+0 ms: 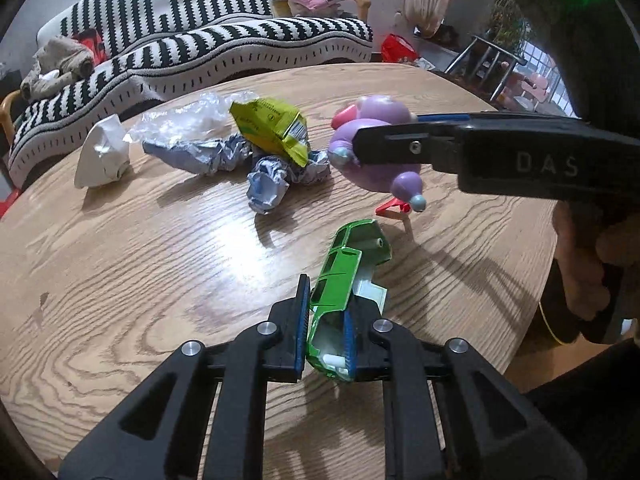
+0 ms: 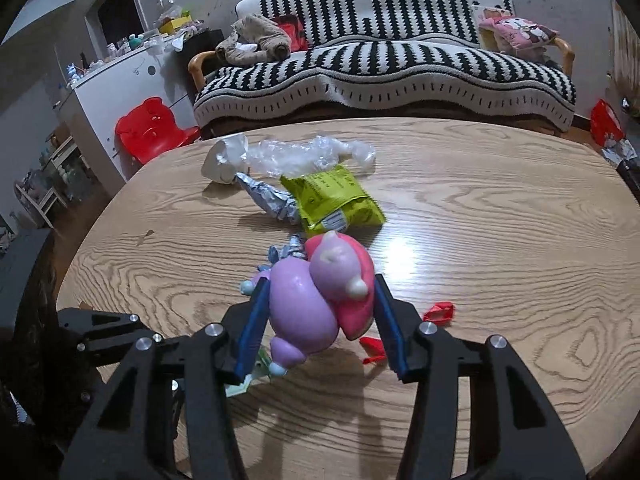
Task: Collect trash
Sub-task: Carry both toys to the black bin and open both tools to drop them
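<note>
Left gripper (image 1: 329, 322) clamped on a green toy car body (image 1: 347, 280) at lower centre, right gripper (image 2: 320, 320) clamped on a purple-and-pink plastic toy figure (image 2: 320, 300), crumpled wrappers (image 1: 240, 144) lying upper centre on the round wooden table (image 1: 140, 280).

A green toy car (image 1: 340, 280) is clamped between blue-padded black fingers (image 1: 298, 320). A lilac-and-pink figurine (image 2: 320, 300) is gripped likewise. Beyond the fingertips, a yellow-green wrapper (image 1: 276, 128) and black-and-white striped sofa cover (image 2: 380, 64) are seen.
</note>
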{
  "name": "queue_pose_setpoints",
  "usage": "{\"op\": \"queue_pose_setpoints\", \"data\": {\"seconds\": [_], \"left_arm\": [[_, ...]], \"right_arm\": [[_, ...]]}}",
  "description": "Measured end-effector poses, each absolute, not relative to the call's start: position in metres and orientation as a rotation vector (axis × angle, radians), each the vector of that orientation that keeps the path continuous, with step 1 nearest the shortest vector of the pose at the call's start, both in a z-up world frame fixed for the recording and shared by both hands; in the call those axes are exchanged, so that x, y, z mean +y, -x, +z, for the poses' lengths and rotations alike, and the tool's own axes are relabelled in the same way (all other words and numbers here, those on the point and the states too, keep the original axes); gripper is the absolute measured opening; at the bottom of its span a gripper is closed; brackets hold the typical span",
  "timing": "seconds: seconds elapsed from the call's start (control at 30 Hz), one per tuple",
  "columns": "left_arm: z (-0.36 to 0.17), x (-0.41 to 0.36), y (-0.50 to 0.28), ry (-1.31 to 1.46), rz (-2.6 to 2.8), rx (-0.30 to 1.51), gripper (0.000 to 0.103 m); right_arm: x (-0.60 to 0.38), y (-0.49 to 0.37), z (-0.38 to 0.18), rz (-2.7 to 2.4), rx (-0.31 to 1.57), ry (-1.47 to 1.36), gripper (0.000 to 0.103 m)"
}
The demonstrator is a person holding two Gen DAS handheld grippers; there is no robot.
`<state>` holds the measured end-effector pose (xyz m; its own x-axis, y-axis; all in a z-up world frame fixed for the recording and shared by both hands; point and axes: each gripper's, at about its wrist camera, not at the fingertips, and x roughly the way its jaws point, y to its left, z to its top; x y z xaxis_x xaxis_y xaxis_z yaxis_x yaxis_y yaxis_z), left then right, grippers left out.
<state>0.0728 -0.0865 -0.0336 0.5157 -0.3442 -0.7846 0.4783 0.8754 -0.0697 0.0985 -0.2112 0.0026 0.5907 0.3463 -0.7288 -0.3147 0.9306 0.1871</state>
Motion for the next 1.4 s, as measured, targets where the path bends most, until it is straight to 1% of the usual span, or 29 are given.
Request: {"op": "queue_pose_setpoints", "data": {"seconds": [0.2, 0.4, 0.63, 0.8, 0.93, 1.07, 1.13, 1.27, 1.4], "left_arm": [[-0.026, -0.107, -0.07, -0.196, -0.503, 0.881, 0.014], [-0.013, -0.149, -0.064, -0.214, -0.535, 0.839, 0.014], [0.001, -0.221, -0.056, -0.226, -0.624, 0.802, 0.014], [0.005, -0.288, -0.038, -0.238, -0.742, 0.793, 0.014], [-0.004, -0.353, -0.01, -0.27, -0.866, 0.798, 0.014], [-0.022, -0.411, 0.016, -0.289, -0.983, 0.847, 0.014], [-0.031, -0.437, 0.027, -0.302, -1.039, 0.879, 0.014], [-0.049, -0.476, 0.051, -0.309, -1.14, 0.936, 0.014], [-0.06, -0.5, 0.063, -0.328, -1.183, 0.959, 0.014]], "right_arm": [[-0.24, -0.084, 0.013, 0.344, 0.837, -0.052, 0.05], [-0.302, -0.052, 0.026, 0.225, 0.807, -0.103, 0.05], [-0.401, 0.016, 0.03, 0.05, 0.787, -0.195, 0.05], [-0.482, 0.083, 0.015, -0.156, 0.815, -0.296, 0.051], [-0.535, 0.137, 0.005, -0.342, 0.831, -0.405, 0.051], [-0.576, 0.187, -0.006, -0.501, 0.839, -0.534, 0.051], [-0.587, 0.205, -0.009, -0.571, 0.845, -0.556, 0.052], [-0.604, 0.231, -0.02, -0.652, 0.878, -0.591, 0.052], [-0.623, 0.245, -0.03, -0.7, 0.907, -0.633, 0.053]]}}
